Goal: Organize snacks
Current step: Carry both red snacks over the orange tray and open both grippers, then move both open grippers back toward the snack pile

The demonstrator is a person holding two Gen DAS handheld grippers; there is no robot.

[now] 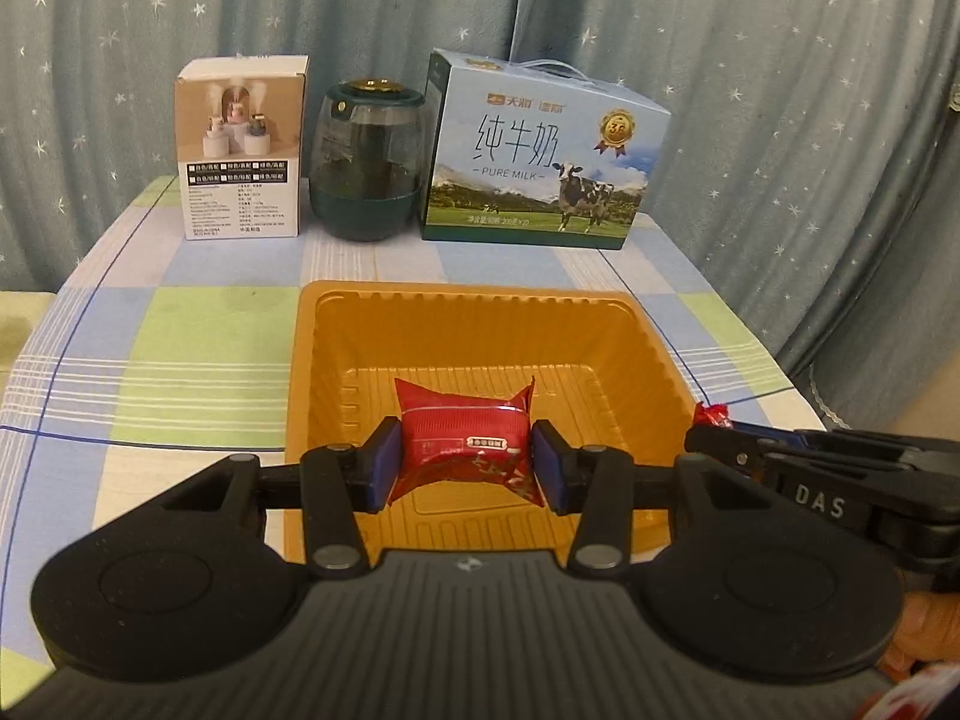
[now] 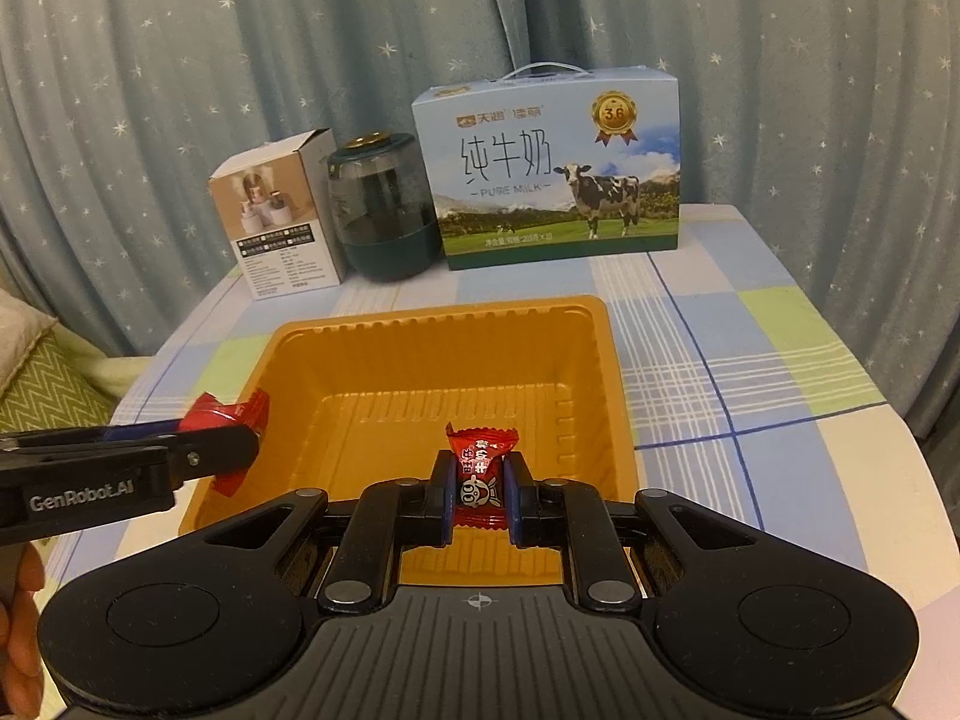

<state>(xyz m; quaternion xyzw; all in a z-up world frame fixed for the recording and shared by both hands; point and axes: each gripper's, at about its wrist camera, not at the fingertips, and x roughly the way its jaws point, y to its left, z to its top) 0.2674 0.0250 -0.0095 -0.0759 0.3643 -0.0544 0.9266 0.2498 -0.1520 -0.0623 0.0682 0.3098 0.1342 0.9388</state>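
An orange plastic tray (image 1: 312,372) (image 2: 606,360) sits on the checked tablecloth, nothing lying in it. My left gripper (image 1: 465,459) is shut on a red snack packet (image 1: 462,444) and holds it over the tray's near part; it also shows in the right wrist view (image 2: 228,420) at the tray's left rim. My right gripper (image 2: 478,492) is shut on a small red wrapped candy (image 2: 480,468) over the tray's near edge; the candy's tip shows in the left wrist view (image 1: 711,415) at the tray's right rim.
At the back of the table stand a white product box (image 1: 240,150), a dark green jar (image 1: 366,168) and a blue milk carton (image 1: 540,156). A star-patterned curtain hangs behind. The table drops off at left and right.
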